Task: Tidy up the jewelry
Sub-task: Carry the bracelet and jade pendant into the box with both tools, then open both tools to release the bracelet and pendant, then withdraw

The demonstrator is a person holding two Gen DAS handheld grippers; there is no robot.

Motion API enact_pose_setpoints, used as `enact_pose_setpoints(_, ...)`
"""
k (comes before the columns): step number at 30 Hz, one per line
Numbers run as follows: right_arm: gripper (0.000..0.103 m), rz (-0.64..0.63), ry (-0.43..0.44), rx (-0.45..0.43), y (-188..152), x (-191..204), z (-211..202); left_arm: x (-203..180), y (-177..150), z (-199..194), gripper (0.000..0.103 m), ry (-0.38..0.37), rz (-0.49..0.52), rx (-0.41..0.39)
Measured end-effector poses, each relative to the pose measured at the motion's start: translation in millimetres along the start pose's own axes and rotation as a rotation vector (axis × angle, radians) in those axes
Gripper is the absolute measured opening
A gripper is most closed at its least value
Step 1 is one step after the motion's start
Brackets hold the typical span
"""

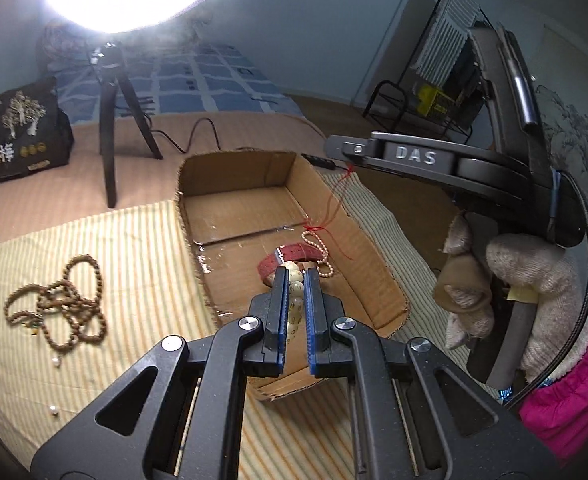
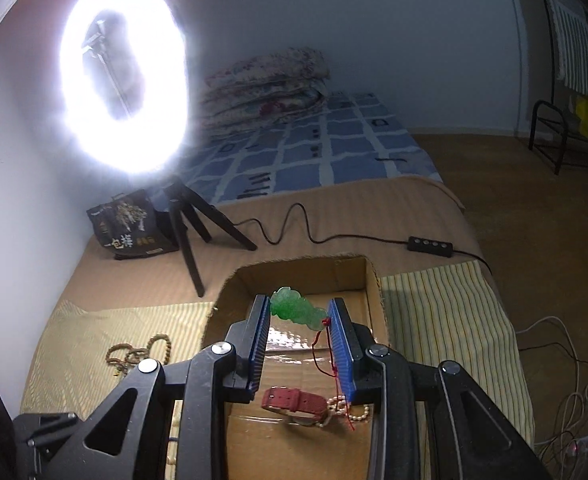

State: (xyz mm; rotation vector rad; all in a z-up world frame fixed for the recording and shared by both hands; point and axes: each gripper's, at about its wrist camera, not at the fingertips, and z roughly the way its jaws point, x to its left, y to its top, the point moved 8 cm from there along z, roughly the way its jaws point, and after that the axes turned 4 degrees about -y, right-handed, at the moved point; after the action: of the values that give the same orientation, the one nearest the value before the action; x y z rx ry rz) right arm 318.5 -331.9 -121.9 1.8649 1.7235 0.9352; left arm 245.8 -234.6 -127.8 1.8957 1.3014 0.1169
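Bed (image 2: 374, 208): tan cover, ran under and beyond both sets of jaws; blue checked quilt (image 2: 314, 148) lay farther back.
Striped cloth (image 1: 133, 264): yellow-green, spread beneath the jaws in both views, under the box.
Ring lamp (image 2: 123, 92): lit, on a black tripod (image 1: 107, 136), well beyond the jaws, up and left.
Cardboard box (image 1: 197, 184): open top, sat directly ahead of and below both sets of jaws.
Black bag (image 1: 17, 136): far left, past the tripod.
Left gripper (image 1: 297, 276): blue pads closed tight on a string of pale beads (image 1: 296, 300); beads ran in the thin gap between the fingers, held over the box.
Right gripper (image 2: 298, 312): jaws partly apart, clamped on a green pendant (image 2: 298, 307) across the fingertips; held over the box. Seen from the left view too, at right, in a gloved hand (image 1: 534, 280) with a pink sleeve (image 1: 574, 392).
Red cord (image 2: 334, 364): hung from the pendant's right end, down along the inner face of the right finger, into the box.
Brown bead strands (image 1: 61, 300): tangled pile on the cloth, well left of the left jaws, outside the box.
Red strap (image 2: 294, 400): on the box floor, just below the right jaws; just past the left fingertips in the left view.
Small pearl chain (image 2: 346, 412): on the box floor, touching the strap's right end.
Loose pearls (image 1: 55, 410): on the cloth, left of the left jaws; one more below the brown strands.
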Motion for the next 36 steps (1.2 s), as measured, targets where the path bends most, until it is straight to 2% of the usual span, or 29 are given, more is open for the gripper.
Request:
enact_pose_setpoints(10, 0.03, 0.006, -0.028, 0.088, -20, -12, 36, 1, -17, 30, 0.005, 0.023, 0.015, 0.069)
enact_pose_setpoints(17, 0.03, 0.013, -0.036, 0.129, -28, -17, 49, 5, -22, 37, 0.005, 0.034, 0.011, 0.089)
enact_pose_setpoints(21, 0.033, 0.007, -0.052, 0.137, -30, -17, 50, 7, -22, 38, 0.005, 0.051, 0.007, 0.089)
enact_pose_setpoints(22, 0.036, 0.007, -0.059, 0.139, -30, -18, 50, 8, -22, 37, 0.006, 0.054, 0.008, 0.089)
enact_pose_setpoints(23, 0.049, 0.011, -0.071, 0.138, -30, -19, 50, 9, -22, 38, 0.008, 0.058, 0.011, 0.091)
enact_pose_setpoints(24, 0.064, 0.015, -0.08, 0.132, -29, -20, 49, 9, -22, 37, 0.024, 0.064, 0.012, 0.092)
enact_pose_setpoints(26, 0.072, 0.025, -0.092, 0.11, -26, -22, 45, 10, -22, 34, 0.046, 0.077, 0.011, 0.08)
enact_pose_setpoints(36, 0.077, 0.016, -0.097, 0.095, -23, -20, 36, 14, -21, 23, 0.046, 0.088, 0.017, 0.067)
